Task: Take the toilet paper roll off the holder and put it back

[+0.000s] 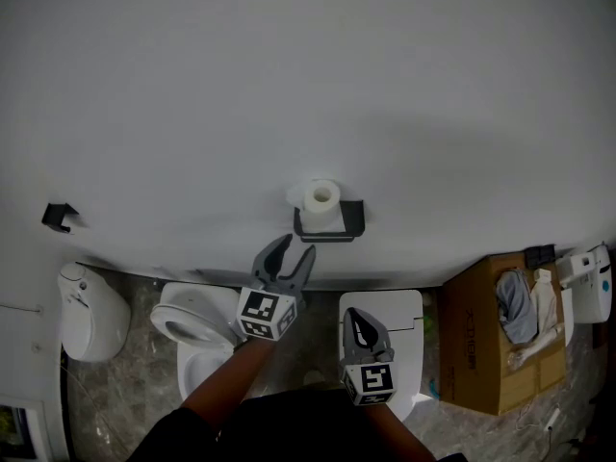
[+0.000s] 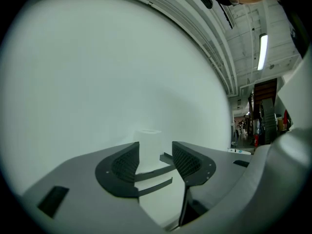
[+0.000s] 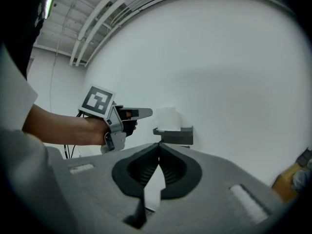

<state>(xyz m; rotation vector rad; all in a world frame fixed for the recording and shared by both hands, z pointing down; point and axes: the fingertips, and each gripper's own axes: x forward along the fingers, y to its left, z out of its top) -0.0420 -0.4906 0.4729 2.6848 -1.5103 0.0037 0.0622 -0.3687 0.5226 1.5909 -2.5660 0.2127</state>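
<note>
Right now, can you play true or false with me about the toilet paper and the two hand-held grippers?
1. The toilet paper roll sits on the black holder on the wall. True.
2. The left hand-held gripper is squeezing the roll. False: its jaws are apart and it stops short of the roll, gripping nothing.
3. The right hand-held gripper has its jaws together and holds nothing. True.
4. The cardboard box stands to the left of the toilet. False: in the head view the box is far over on the right side.
</note>
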